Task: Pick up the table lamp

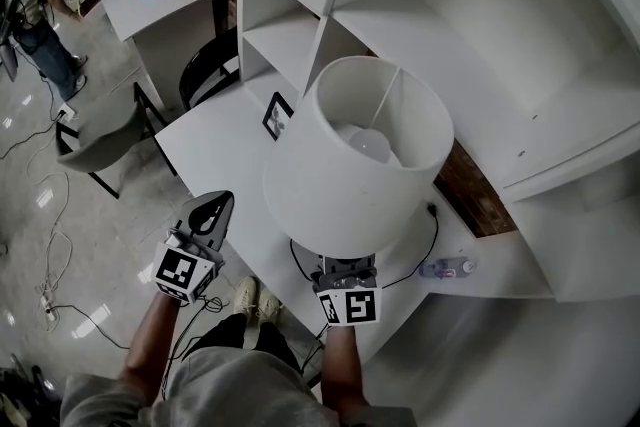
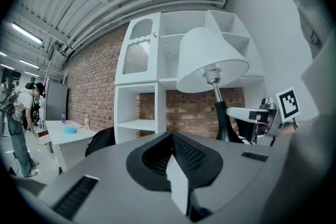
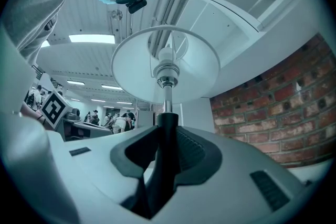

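Note:
The table lamp has a wide white shade (image 1: 355, 165) on a chrome rod and a black stem (image 3: 167, 128). My right gripper (image 1: 345, 263) is shut on that black stem just below the shade, which hides its tips in the head view. The lamp stands upright in the grip, over the white desk (image 1: 215, 140). In the right gripper view the stem runs up between the jaws of the right gripper (image 3: 165, 160). My left gripper (image 1: 213, 208) is off the desk's front edge, left of the lamp, shut and empty. From the left gripper (image 2: 173, 165) the lamp (image 2: 210, 60) shows ahead to the right.
A white shelf unit (image 1: 300, 5) rises behind the desk against a brick wall. On the desk are a small picture frame (image 1: 277, 115), the lamp's black cord (image 1: 432, 233) and a lying bottle (image 1: 447, 267). A black chair (image 1: 205, 70) and a grey chair (image 1: 105, 140) stand left.

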`<state>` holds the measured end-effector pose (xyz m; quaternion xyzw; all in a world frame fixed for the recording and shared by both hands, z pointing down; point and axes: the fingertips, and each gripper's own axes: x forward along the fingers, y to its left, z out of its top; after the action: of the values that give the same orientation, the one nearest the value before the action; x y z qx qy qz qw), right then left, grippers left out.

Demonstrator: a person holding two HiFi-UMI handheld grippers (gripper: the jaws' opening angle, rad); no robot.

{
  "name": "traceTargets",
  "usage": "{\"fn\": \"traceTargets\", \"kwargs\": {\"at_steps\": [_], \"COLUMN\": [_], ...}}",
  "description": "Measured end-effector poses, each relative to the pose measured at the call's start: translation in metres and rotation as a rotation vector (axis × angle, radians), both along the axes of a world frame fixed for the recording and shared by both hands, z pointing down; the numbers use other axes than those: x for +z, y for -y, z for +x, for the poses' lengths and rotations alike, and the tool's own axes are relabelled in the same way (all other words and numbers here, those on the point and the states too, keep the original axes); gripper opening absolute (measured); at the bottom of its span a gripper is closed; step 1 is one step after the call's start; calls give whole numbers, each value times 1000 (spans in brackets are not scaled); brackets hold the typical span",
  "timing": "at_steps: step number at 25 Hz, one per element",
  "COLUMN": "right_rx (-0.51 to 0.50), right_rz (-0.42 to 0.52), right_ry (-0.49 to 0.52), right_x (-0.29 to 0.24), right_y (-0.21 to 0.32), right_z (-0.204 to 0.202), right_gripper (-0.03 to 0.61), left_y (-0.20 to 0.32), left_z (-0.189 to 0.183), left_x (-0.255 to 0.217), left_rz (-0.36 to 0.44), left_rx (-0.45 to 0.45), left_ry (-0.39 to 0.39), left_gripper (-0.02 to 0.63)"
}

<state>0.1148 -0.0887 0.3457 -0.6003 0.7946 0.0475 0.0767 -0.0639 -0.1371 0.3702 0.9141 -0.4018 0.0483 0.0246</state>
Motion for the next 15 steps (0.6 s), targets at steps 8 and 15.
{"fn": "traceTargets", "kwargs": {"at_steps": [8,15], "right_rx": [3,-5], "right_rz": [-7,-5], "right_ry": [-7,-2], "right_x": [2,1], "right_y": [2,2], "right_z": [-1,-10], "right_gripper": [120,120], "left_y": [-2,-3], "left_z": [0,-3], "left_x": [4,5], "left_rz": [-12,-8], "left_rx": [0,-4], "left_ry": [1,1], "left_gripper": [3,3]}}
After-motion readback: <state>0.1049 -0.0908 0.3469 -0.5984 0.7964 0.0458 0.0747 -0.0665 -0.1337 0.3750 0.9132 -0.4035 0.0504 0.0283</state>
